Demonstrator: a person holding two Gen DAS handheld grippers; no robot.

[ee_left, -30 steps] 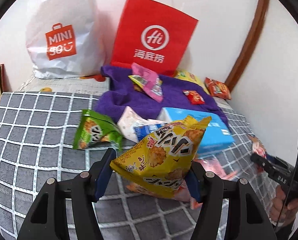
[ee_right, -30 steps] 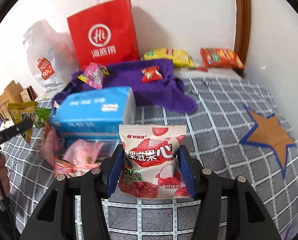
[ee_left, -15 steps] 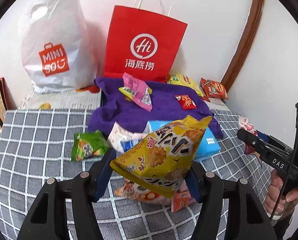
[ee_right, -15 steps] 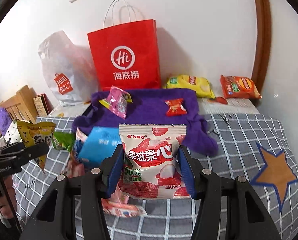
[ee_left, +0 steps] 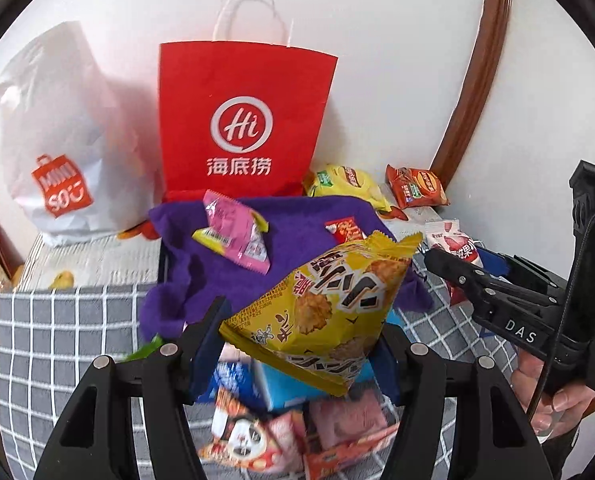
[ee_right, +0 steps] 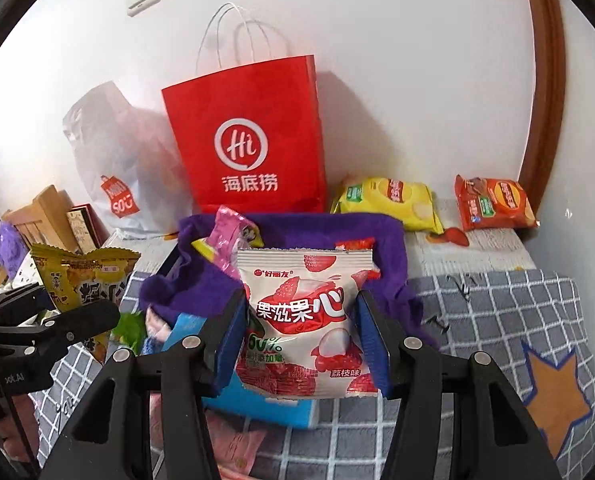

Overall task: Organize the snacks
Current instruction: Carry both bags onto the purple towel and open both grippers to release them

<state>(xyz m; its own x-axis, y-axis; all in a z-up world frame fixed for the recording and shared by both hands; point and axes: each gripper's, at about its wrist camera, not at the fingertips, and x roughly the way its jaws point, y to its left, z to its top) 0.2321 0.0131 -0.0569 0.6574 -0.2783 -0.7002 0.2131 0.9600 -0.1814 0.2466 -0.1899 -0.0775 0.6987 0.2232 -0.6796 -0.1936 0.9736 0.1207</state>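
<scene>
Left gripper (ee_left: pixel 301 340) clamped on yellow bag (ee_left: pixel 329 308), blue pads pressing both sides, bag tilted, top corner pointing up-right. Right gripper (ee_right: pixel 301 340) clamped on white lychee pack (ee_right: pixel 303 320), pack upright, print facing camera. Both packs held in the air above the grid sheet (ee_right: pixel 497 320).

Each gripper shows in the other's view: right one at the right edge of left view, hand (ee_left: pixel 553 392) on its handle; left one at the left edge of right view, yellow bag in its jaws.

Below the grippers: blue box (ee_right: pixel 257 400), panda pack (ee_left: pixel 249 440) and pink packs, partly hidden, blurred.

Behind: purple cloth (ee_left: pixel 297 248) with pink pack (ee_left: pixel 237 236) and small red pack (ee_left: pixel 345 232) on it. Red paper bag (ee_left: pixel 241 120) upright against the wall, just behind the cloth. White plastic bag (ee_left: pixel 57 140) to its left. Yellow chips (ee_right: pixel 389 200) and orange chips (ee_right: pixel 493 204) lie near the wall, right of the red bag, close but whether touching I cannot tell.
</scene>
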